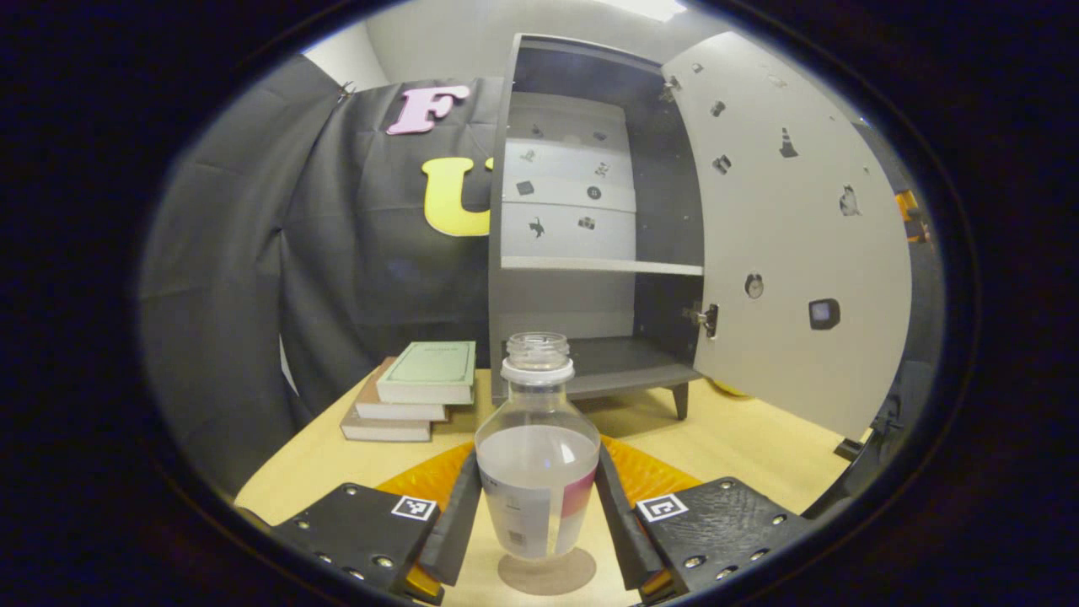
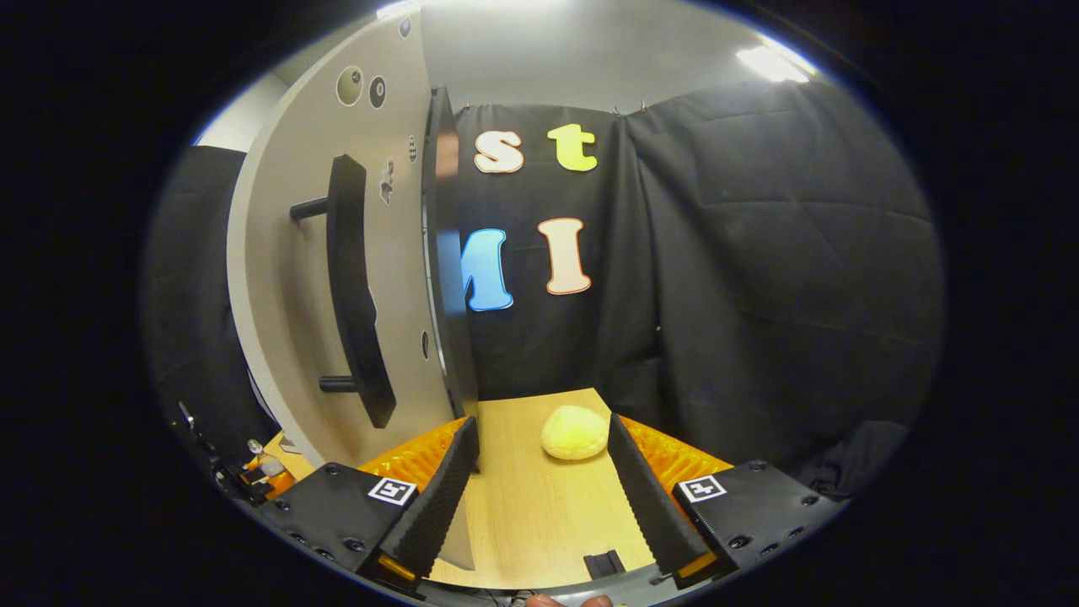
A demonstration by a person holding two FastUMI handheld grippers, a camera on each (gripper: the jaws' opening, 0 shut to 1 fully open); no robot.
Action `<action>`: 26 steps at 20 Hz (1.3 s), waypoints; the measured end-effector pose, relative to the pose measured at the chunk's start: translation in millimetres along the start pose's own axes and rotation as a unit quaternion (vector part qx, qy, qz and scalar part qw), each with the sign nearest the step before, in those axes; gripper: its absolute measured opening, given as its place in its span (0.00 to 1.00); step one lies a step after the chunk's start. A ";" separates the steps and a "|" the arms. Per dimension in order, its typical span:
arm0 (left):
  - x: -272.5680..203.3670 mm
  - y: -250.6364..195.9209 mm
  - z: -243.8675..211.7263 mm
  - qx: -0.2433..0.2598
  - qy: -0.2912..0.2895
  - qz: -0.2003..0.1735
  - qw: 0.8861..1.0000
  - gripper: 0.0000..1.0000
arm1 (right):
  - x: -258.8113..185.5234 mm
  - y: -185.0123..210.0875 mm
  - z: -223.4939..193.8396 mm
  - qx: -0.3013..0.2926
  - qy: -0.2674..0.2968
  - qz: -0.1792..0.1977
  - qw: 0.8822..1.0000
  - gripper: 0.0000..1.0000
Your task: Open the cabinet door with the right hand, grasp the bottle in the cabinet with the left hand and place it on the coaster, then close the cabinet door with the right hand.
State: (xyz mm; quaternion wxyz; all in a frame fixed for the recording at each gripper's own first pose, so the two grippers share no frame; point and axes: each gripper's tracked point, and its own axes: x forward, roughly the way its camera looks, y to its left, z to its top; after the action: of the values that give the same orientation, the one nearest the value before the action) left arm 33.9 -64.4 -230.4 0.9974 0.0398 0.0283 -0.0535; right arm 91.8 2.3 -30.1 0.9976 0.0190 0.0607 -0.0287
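1. Left tongs [image 1: 539, 506] clamped on the bottle [image 1: 538, 472], both fingers pressing its flanks just below the shoulder.
2. Bottle upright, long axis vertical, uncapped, base on or just above the round coaster [image 1: 546, 572] on the counter [image 1: 742, 438]; contact hard to judge.
3. Cabinet [image 1: 590, 253] straight ahead beyond the bottle, shelves bare, cabinet door [image 1: 784, 244] swung wide to the right.
4. Stack of books [image 1: 417, 389] left of the cabinet, well apart from the bottle.
5. Right tongs [image 2: 539, 489] spread wide, holding nothing, a pale yellow lump [image 2: 575, 432] lying between and beyond the fingers.
6. Door handle [image 2: 358, 287] up and left of the right tongs, long axis vertical, near but not touching.
7. Likely next: release over the coaster, then a leftward push on the door, the right tongs nearer to it.
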 end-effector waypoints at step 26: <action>-17.5 -20.5 -70.4 0.029 0.029 -0.015 0.999 0.90 | -20.6 -12.1 -39.0 0.038 0.045 -0.056 0.997 0.97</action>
State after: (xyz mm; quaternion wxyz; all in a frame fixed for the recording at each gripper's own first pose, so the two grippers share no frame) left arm 10.6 -77.0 -301.1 0.9936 0.0701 0.0564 -0.0682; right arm 66.0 -7.0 -66.7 0.9892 0.0545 0.1053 -0.0859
